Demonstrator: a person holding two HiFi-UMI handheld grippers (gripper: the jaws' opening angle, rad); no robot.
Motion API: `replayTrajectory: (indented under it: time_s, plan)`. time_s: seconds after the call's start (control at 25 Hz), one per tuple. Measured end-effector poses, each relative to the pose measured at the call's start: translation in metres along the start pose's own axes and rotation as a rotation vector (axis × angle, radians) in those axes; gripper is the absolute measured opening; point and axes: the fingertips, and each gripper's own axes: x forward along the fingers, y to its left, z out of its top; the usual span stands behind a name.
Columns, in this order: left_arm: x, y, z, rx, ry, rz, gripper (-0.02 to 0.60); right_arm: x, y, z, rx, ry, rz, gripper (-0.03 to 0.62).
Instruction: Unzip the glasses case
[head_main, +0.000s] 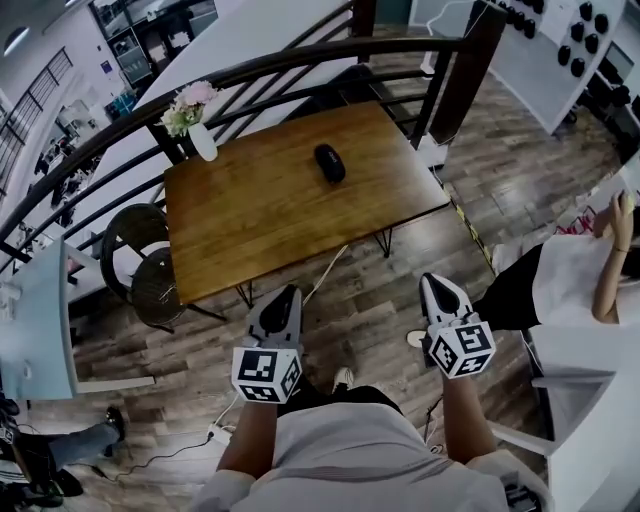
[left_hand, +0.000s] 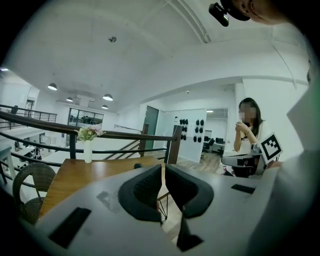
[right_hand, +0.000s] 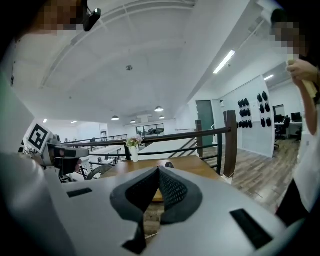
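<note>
Head view, L to R:

1. Chair (head_main: 150, 270): dark wicker, round back. Sits at the 8 o'clk edge of the table.
2. Vase (head_main: 203, 140): white, w/ pink and white flowers. Upright on the table's 10 o'clk corner, just beside the railing.
3. Table (head_main: 260, 220): wood top, thin black legs, on plank floor (head_main: 380, 300).
4. Glasses case (head_main: 329, 163): black, oval, lying flat on the table approx 1 o'clk from centre. Well apart from vase and both grippers. Zip too small to read.
5. L gripper (head_main: 288, 292): over the floor at 6 o'clk of the table, off its near edge, pointing to 12. Own view: L gripper (left_hand: 163, 167) jaws together, only a thin slit, nothing between. Case a dark bump (left_hand: 137, 165) just beyond the tips.
6. R gripper (head_main: 432, 280): beside the L one, approx 5 o'clk of the table, also pointing to 12. Own view: R gripper (right_hand: 158, 170) jaws together, tips meeting, nothing held. Case (right_hand: 169, 165) far ahead on the table.
7. Railing (head_main: 300, 65): dark bars, curving behind the table from 9 to 2 o'clk.
8. Person (head_main: 590, 270): seated at 3 o'clk, white top, one hand raised.
</note>
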Motion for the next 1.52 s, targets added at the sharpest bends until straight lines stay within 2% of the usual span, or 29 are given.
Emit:
replayTrajectory:
  time_s: [0.2,0.44,0.64,0.92,1.08,1.28,1.44,1.52]
  plan:
    - [0.028,0.018,0.003,-0.006,0.009,0.012,0.032,0.031,-0.011,0.003,0.011,0.006,0.011,0.052]
    - [0.082,0.051,0.021,0.01,0.005,-0.018,0.032,0.088,-0.025,0.014,0.0,0.024,-0.01,0.052]
    - [0.13,0.097,0.037,0.007,0.006,-0.049,0.032,0.153,-0.025,0.035,-0.011,0.036,-0.033,0.052]
    - [0.19,0.177,0.069,-0.018,0.003,-0.083,0.032,0.251,-0.003,0.073,-0.035,0.057,-0.04,0.052]
    - [0.213,0.216,0.069,-0.039,0.004,-0.089,0.032,0.292,0.006,0.077,-0.071,0.088,-0.051,0.052]
    - [0.233,0.235,0.057,-0.055,0.045,-0.089,0.032,0.326,-0.003,0.064,-0.048,0.149,-0.059,0.054]
    - [0.252,0.239,0.044,-0.065,0.085,-0.06,0.032,0.357,-0.023,0.042,-0.009,0.208,-0.029,0.123]
    - [0.258,0.236,0.04,-0.076,0.095,-0.038,0.032,0.373,-0.032,0.027,0.001,0.255,-0.003,0.187]
